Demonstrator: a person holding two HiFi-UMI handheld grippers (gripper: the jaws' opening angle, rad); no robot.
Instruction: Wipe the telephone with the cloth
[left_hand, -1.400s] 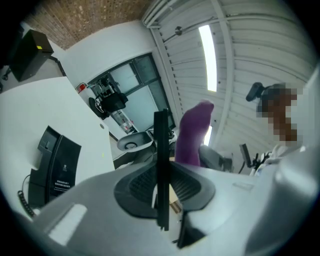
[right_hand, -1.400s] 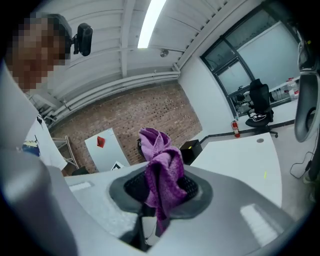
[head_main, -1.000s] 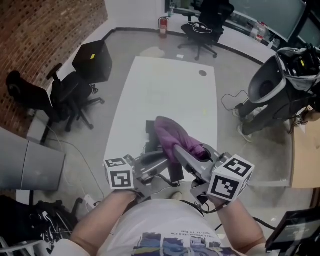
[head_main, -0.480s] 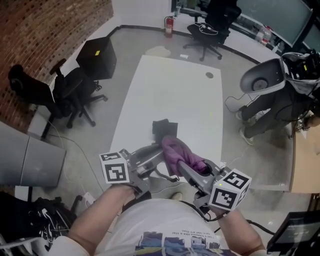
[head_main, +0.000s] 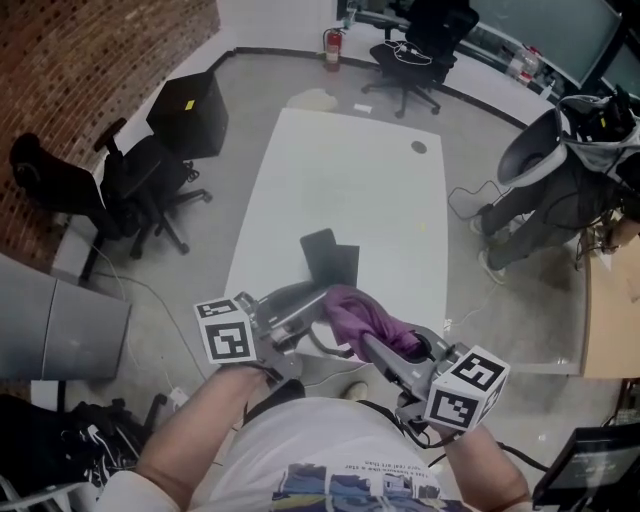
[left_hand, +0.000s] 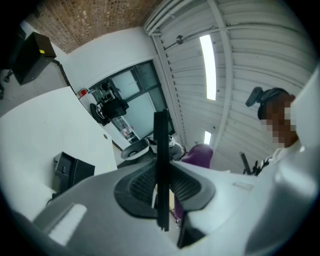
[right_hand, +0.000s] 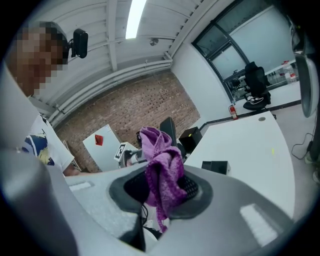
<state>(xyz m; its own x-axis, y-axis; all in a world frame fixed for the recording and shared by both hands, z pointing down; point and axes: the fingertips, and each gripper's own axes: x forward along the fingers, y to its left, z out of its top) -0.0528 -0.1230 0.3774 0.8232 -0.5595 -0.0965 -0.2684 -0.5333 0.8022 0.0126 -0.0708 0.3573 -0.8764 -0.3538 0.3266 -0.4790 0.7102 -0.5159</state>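
Two grips: my left gripper (left_hand: 161, 192) clamps the thin, flat black telephone (left_hand: 160, 145) edge-on, upright above the smooth white table (head_main: 350, 180); my right gripper (right_hand: 162, 190) pinches the fuzzy, crumpled purple cloth (right_hand: 161, 165) near it.

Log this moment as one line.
left claw: shut on telephone | right claw: shut on cloth | cloth beside telephone, contact unclear
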